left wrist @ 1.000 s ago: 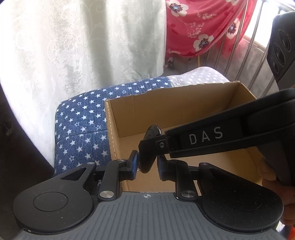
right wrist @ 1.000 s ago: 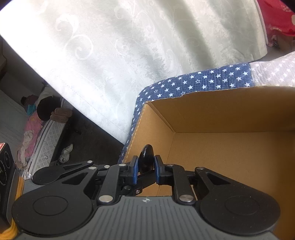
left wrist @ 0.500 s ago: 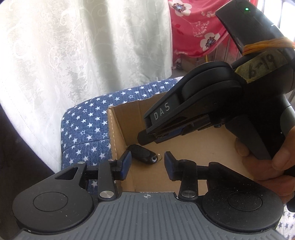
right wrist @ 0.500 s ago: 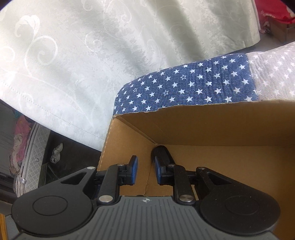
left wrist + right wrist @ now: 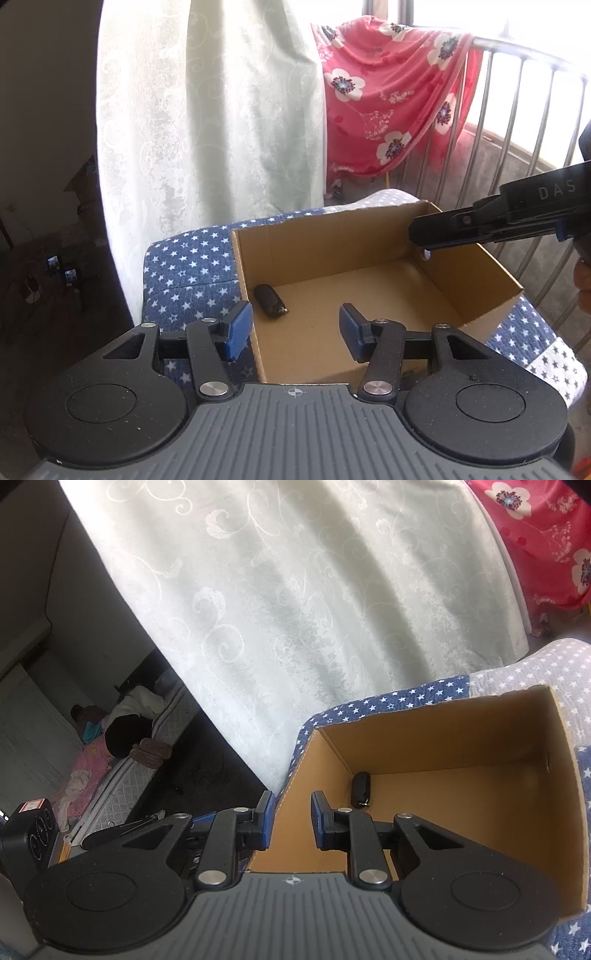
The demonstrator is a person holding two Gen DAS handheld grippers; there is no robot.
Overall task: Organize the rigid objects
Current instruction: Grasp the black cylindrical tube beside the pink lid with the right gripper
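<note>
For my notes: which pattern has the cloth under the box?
White stars on blue cloth; clearest in the left wrist view.

A brown cardboard box [image 5: 373, 232] sits on blue white-starred cloth [image 5: 188, 266], beside red flowered fabric [image 5: 388, 99].

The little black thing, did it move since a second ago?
Yes. The black thing went from between both grippers down onto the floor of the cardboard box, by its left wall.

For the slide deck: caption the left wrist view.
Left gripper opening, empty, above a cardboard box holding a small black object.
</note>
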